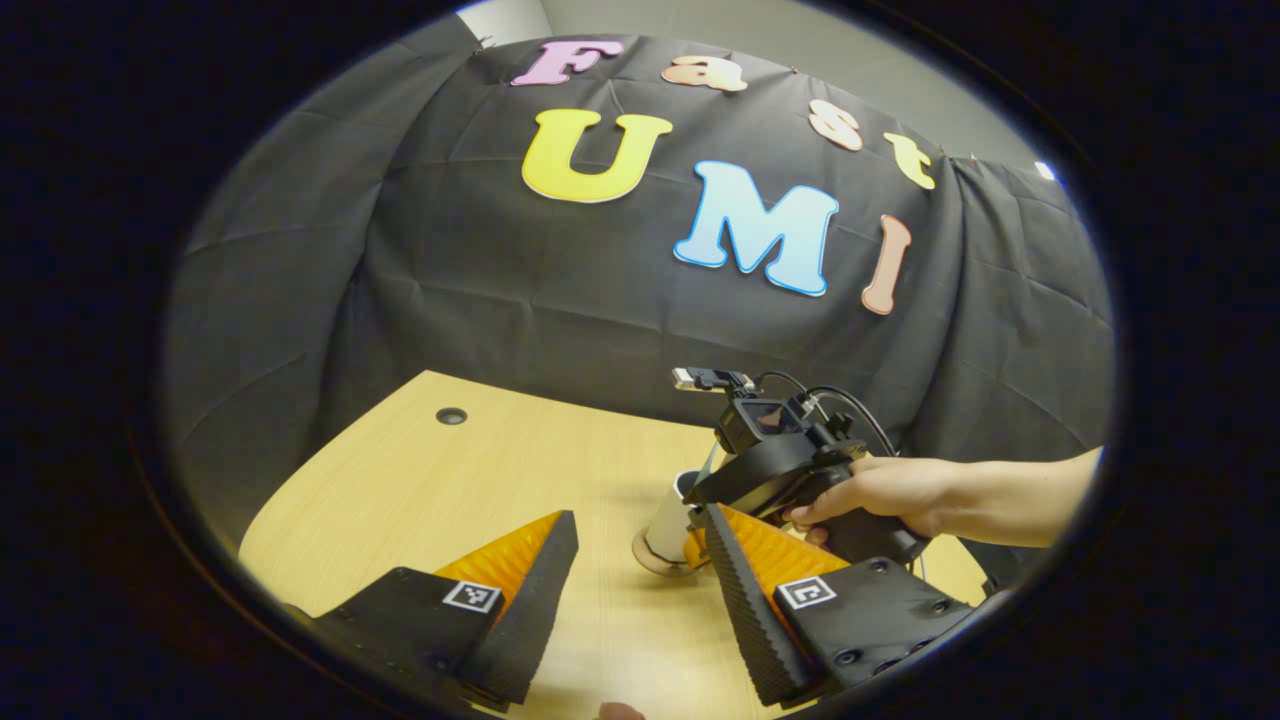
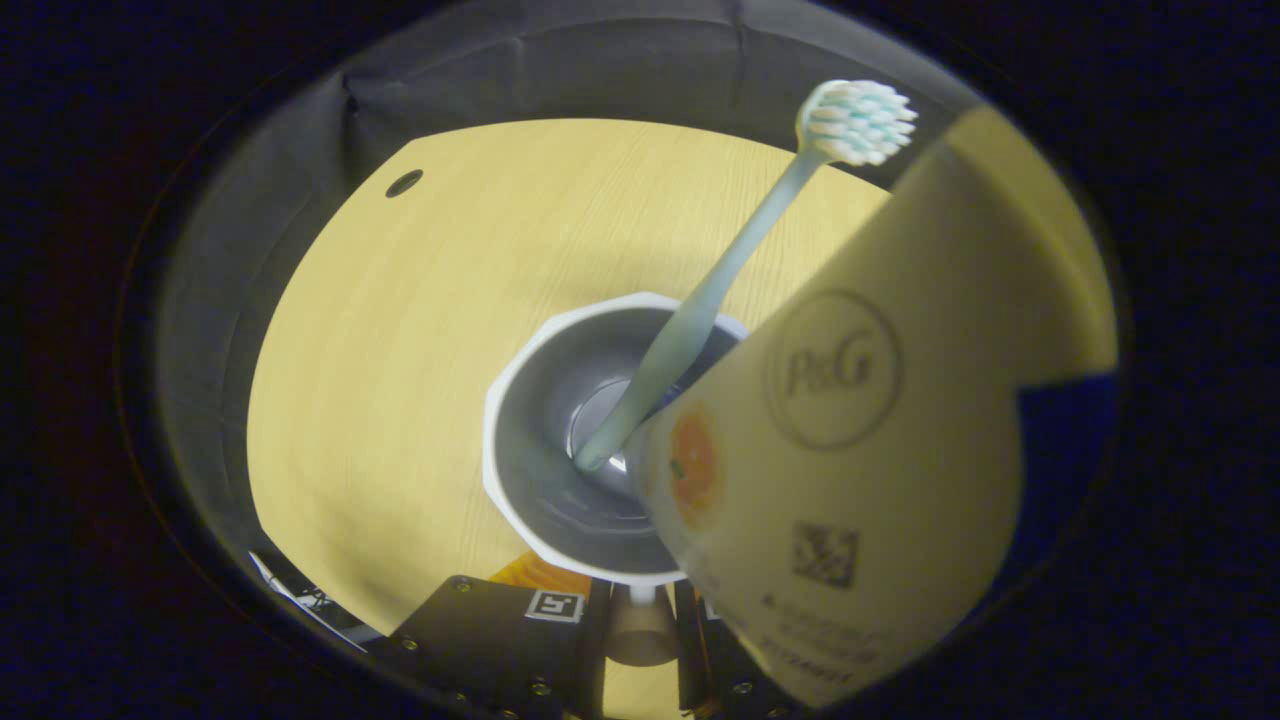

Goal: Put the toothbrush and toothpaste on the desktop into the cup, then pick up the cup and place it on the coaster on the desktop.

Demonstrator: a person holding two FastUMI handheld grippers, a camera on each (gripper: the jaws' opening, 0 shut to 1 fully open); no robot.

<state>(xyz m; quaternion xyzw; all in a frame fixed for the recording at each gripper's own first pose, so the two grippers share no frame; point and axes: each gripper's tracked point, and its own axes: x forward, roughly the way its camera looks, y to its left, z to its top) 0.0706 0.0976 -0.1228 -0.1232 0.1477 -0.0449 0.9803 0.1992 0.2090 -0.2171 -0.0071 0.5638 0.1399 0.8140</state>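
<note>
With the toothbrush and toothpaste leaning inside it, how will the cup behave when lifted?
The cup is probably top-heavy: the toothbrush and toothpaste lean to one side, well above the rim. It looks tall and narrow, so it may tip if jolted.

My left gripper (image 1: 640, 590) hangs open over the desk (image 1: 420, 480).
Beyond my right-hand finger (image 1: 745, 600), a hand (image 1: 875, 495) holds the other gripper (image 1: 700, 530) against the white cup (image 1: 670, 520); whether its fingers are closed I cannot tell.
</note>
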